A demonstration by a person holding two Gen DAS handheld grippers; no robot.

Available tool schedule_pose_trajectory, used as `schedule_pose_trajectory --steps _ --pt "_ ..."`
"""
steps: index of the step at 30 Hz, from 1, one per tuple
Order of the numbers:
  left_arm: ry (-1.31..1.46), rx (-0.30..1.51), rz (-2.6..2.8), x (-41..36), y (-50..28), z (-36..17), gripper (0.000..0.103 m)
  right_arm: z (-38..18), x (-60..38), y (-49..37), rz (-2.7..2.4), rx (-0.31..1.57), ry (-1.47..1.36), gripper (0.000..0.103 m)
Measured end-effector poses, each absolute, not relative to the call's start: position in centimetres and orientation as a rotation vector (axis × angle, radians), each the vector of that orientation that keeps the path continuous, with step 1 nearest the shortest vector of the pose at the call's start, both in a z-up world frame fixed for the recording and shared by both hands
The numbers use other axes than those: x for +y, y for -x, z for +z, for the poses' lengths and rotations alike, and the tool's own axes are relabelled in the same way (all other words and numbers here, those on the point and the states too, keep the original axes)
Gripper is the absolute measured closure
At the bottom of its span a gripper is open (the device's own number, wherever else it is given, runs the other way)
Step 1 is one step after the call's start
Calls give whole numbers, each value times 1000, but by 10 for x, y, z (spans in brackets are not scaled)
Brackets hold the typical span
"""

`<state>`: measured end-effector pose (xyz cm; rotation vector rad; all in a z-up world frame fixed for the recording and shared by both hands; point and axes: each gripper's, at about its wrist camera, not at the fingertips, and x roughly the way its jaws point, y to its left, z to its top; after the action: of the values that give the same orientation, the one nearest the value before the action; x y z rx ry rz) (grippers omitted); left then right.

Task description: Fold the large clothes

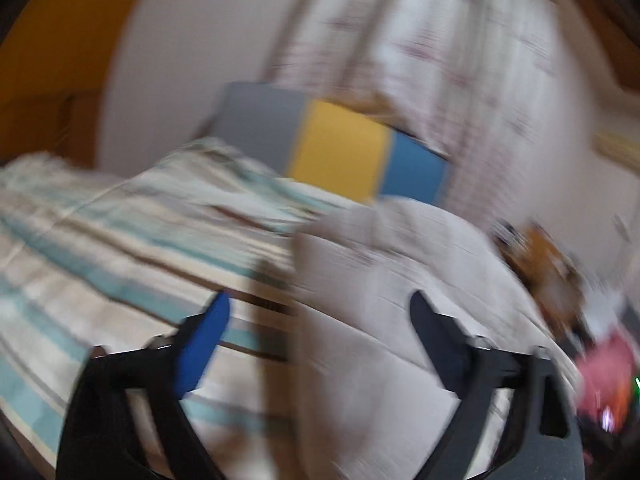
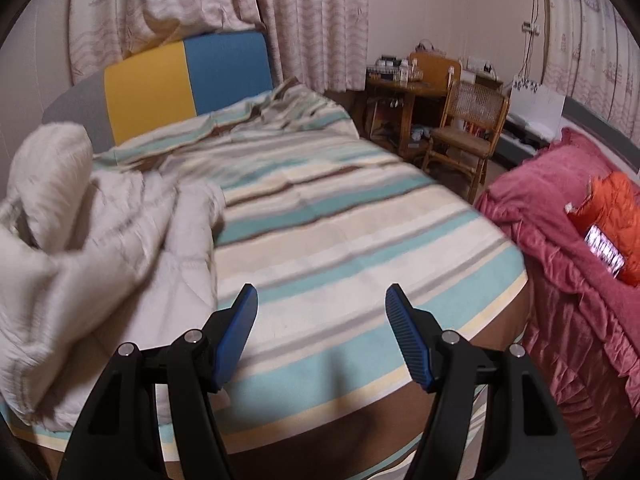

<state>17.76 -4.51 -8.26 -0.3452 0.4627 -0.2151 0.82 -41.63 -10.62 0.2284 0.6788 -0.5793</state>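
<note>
Black claw point(image 2: 321, 300), blue ribbed pads point(image 2: 404, 320)

left wrist view motion-blurred, white quilted garment point(image 2: 100, 232) cut off at left edge

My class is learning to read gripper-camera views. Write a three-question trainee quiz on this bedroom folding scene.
1. True or false: the right gripper holds the white quilted garment.
2. Which colours is the headboard? A) yellow and blue B) red and green C) black
3. Fill in: beside the striped bed, the ___ chair stands at a desk.

Key: 1 false, both grippers are open and empty; 2 A; 3 wooden.
</note>
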Motion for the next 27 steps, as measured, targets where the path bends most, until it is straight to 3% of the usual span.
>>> schedule_pose_trajectory --steps 1,3,14,27 --pt "362 513 -150 -42 -199 -88 42 -96 -412 -9 -580 668 -210 37" --pt "365 570 -123 -49 -223 -93 48 -83 -407 -12 -573 649 -184 37" --pt "78 587 -330 -161 -215 -92 48 -41 -382 -51 -485 602 -110 36" --pt "9 630 -402 -201 -224 -100 48 -33 -371 -110 -383 592 -89 37"
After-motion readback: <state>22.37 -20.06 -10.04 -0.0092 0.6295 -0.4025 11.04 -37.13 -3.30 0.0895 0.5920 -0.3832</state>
